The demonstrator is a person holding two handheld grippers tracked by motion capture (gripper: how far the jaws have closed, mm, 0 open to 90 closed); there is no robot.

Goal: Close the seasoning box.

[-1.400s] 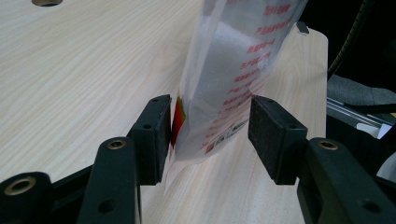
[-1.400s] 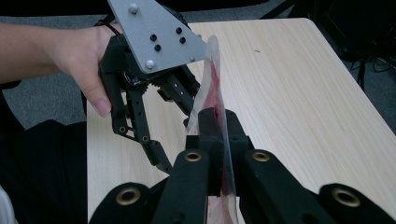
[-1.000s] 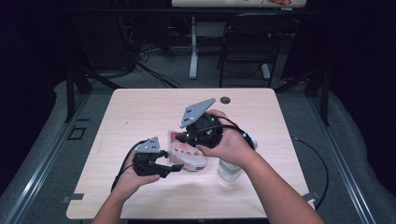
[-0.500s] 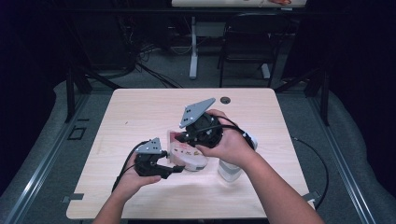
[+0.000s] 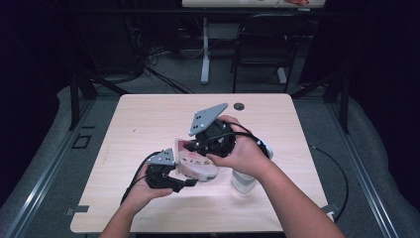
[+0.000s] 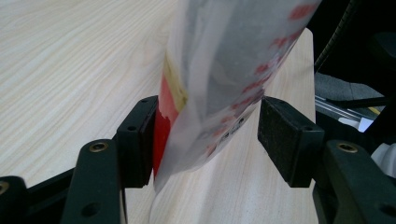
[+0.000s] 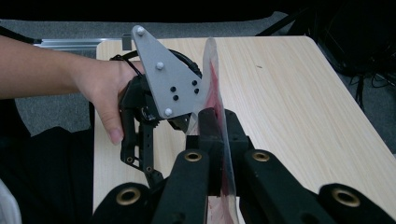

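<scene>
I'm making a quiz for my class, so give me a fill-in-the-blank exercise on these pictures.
1. The right gripper is shut on the ____.
2. The left gripper has its fingers ____ around the bag's edge.
3. The white bottle stands on the ____ table.

Missing words: bag; open; wooden

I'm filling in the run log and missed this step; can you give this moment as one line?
right hand-held gripper: shut on plastic bag | left hand-held gripper: open, bag edge between jaws | bag above table
</scene>
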